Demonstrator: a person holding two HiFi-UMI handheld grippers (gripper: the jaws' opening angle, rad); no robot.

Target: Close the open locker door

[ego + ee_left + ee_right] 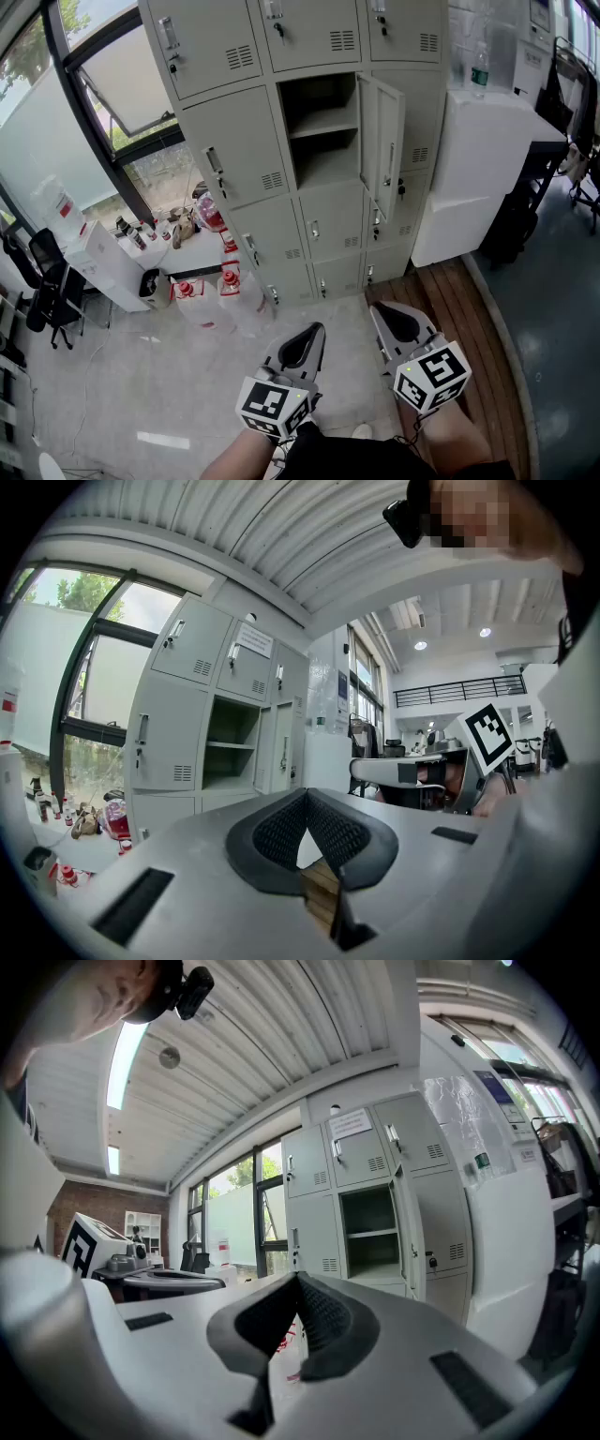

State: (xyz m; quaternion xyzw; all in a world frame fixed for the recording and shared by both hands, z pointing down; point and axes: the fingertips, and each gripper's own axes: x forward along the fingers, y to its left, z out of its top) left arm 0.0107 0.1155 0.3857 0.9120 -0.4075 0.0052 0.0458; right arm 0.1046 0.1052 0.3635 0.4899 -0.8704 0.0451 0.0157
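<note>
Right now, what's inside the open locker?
One shelf splits the locker; both levels look empty. The door stands swung out at its right. The shadowed back corners can't be checked.

Lockers (253, 159) ahead; open compartment (323, 141) in middle column, door (382, 141) swung out on its right. Window (122, 84) left of lockers, jugs (230, 286) on floor below it. Cabinet (487, 150) right of lockers, bottle (479, 70) on top. Left gripper (314, 330), right gripper (380, 311) side by side, well before lockers
</note>
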